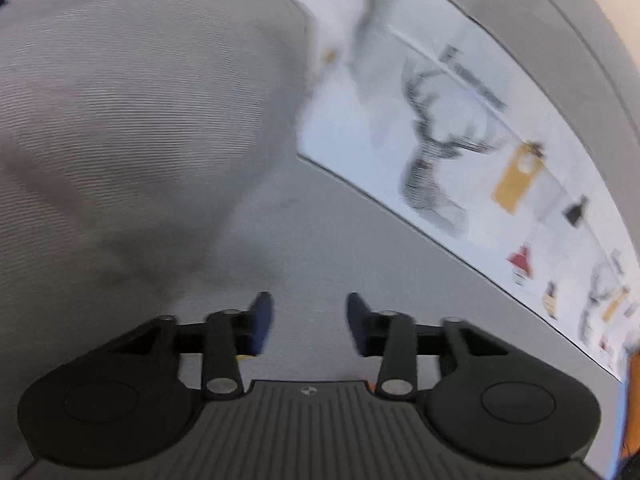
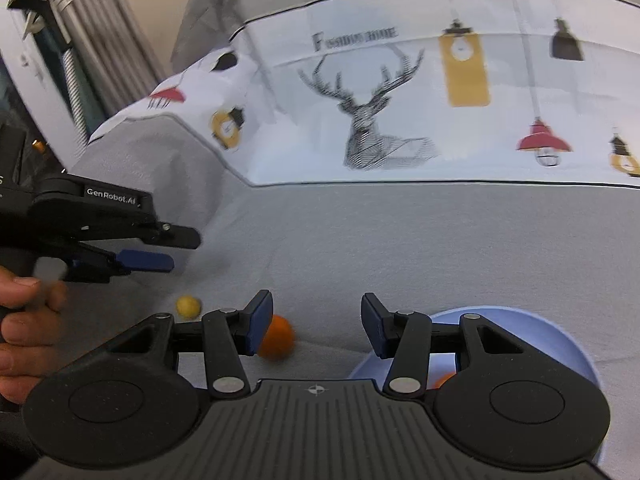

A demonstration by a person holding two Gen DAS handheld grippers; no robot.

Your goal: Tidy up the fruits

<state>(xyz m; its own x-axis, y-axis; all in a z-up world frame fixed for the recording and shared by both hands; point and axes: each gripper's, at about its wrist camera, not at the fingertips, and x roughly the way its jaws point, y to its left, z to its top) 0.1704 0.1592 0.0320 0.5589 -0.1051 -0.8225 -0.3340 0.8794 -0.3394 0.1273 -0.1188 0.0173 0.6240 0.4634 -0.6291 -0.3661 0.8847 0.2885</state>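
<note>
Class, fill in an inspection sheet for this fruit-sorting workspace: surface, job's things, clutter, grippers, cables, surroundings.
Surface: grey cloth with a white printed panel showing a deer and lamps.
Job's things: orange and small yellow fruit lying loose on the cloth; blue bowl at right with something orange inside, mostly hidden.
Clutter: nothing seen.
Grippers: right gripper open and empty, above the cloth near the orange; left gripper open and empty, its view blurred.
Cables: nothing seen.
Surroundings: curtain at upper left; the rest too blurred to tell.
</note>
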